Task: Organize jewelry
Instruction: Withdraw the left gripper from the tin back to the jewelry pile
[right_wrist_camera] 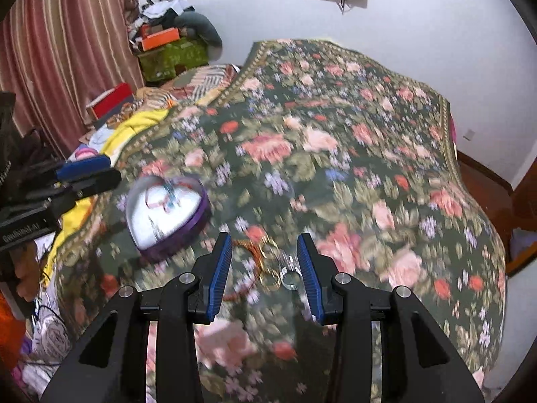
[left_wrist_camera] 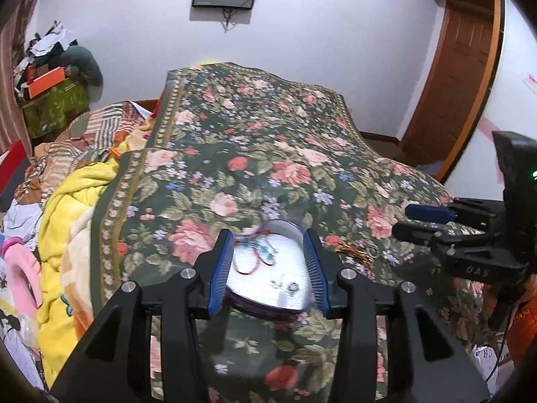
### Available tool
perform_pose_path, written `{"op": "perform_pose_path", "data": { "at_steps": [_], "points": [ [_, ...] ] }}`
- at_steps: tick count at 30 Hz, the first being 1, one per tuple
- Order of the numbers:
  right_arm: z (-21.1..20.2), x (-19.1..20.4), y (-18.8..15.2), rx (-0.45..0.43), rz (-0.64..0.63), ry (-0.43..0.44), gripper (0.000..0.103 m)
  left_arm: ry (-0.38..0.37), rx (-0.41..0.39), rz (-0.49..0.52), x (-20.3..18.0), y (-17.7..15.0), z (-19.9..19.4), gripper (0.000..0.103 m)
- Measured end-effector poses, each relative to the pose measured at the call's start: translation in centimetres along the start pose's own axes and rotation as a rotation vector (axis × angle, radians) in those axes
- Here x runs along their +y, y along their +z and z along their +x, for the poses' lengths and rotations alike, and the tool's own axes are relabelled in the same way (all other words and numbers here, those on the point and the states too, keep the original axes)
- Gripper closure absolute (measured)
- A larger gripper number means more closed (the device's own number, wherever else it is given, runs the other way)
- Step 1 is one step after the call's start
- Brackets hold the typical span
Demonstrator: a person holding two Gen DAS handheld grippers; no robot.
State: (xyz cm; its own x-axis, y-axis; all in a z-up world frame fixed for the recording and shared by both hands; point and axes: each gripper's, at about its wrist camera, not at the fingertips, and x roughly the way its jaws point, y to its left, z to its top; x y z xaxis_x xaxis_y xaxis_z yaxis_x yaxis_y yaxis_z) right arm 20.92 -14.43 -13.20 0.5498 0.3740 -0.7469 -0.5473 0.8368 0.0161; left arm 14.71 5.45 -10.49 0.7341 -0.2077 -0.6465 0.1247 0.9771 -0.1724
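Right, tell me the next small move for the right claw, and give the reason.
Probably lower the right claw and close on the gold ring. Its jaws stand open and empty just above the loose rings and chains on the floral bedspread, while the heart-shaped box to the left already holds a few pieces, so these look next to go in.

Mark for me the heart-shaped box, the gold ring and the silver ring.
heart-shaped box (right_wrist_camera: 188, 231): right wrist view, on its purple side wall.
gold ring (right_wrist_camera: 270, 280): right wrist view, on the band lying on the floral bedspread.
silver ring (right_wrist_camera: 291, 280): right wrist view, on the band, just right of the gold ring.
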Motion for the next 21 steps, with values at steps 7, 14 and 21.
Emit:
{"op": "perform_pose_path", "data": {
  "at_steps": [7, 14, 21],
  "points": [
    [-0.1, -1.6, -2.2, 0.033, 0.045, 0.001, 0.066, -0.05, 0.062, 0.051, -3.2, -0.8, 1.7, 0.06],
    [-1.3, -3.1, -3.0, 0.015, 0.072, 0.003, 0.066, -0.114, 0.126, 0.083, -6.6, -1.5, 3.8, 0.06],
    [-2.1, -4.6, -3.9, -0.005, 0.105, 0.016, 0.066, -0.126, 0.219, 0.118, -9.5, -2.8, 6.3, 0.06]
  ]
}}
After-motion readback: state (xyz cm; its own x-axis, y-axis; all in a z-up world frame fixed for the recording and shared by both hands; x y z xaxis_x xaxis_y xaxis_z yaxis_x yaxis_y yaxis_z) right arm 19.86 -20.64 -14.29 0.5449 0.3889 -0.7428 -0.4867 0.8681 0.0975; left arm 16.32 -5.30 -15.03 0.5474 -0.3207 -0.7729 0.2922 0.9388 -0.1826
